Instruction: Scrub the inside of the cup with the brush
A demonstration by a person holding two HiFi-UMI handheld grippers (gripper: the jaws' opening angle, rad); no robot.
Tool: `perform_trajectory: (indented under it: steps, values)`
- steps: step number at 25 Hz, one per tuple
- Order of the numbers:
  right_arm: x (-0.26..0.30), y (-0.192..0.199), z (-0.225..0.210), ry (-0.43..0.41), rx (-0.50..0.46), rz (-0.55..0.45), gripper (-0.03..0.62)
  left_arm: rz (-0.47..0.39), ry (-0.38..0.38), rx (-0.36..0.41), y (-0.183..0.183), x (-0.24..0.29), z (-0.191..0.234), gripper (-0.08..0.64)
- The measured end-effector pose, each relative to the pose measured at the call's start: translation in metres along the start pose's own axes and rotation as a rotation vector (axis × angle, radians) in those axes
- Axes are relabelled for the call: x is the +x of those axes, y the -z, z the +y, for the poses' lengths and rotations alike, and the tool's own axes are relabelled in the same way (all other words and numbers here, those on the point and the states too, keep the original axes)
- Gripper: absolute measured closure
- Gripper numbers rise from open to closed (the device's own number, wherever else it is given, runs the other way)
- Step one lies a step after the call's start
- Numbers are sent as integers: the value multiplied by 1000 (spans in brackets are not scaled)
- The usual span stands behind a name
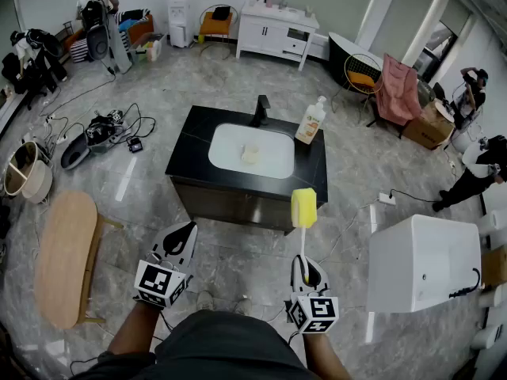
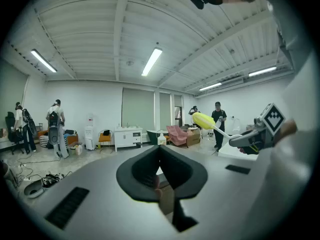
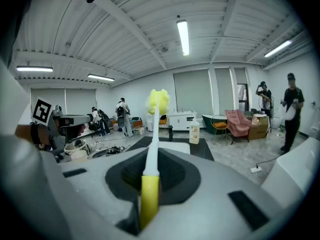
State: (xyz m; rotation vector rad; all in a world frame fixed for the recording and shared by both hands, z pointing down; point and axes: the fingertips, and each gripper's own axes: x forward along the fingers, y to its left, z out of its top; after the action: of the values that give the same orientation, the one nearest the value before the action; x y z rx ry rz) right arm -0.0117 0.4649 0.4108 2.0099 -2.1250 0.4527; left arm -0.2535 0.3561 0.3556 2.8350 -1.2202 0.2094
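Right gripper (image 3: 148, 184) clamps the brush (image 1: 303, 207) by its handle, sponge end forward for scrubbing. Left gripper (image 1: 184, 232) is fully closed and empty. The probable cup (image 1: 252, 154) sits in the sink (image 1: 230, 137), well ahead.

Far ahead of my right gripper (image 1: 305, 266), a pale thing (image 1: 251, 153) lies in the sink (image 1: 230, 145), too small to tell what it is. The low end of the brush (image 1: 303, 207) hides inside that gripper. The bottle (image 1: 311, 120) has a label too tiny to read.
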Motion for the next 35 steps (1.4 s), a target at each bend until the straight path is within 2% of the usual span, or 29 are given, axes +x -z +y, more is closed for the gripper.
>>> perform_trajectory:
  steps: [9,15,26,30,35]
  values:
    - [-3,1,-5,-1,-1,1,566,10,-8,-1,3,-2,-4,557]
    - [-5,-2,-12,-1,31,-24,566,21,-16,3,6,-1,-5,557]
    - [-4,13,-41,-76,2,-15,566,18,-109,22,11,3,-21,557]
    - [3,12,-48,-97,-5,-10,566,34,-129,24,17,5,-25,557]
    - [20,5,-61,-99,-13,-16,566,15,-144,19,14,21,-18,557]
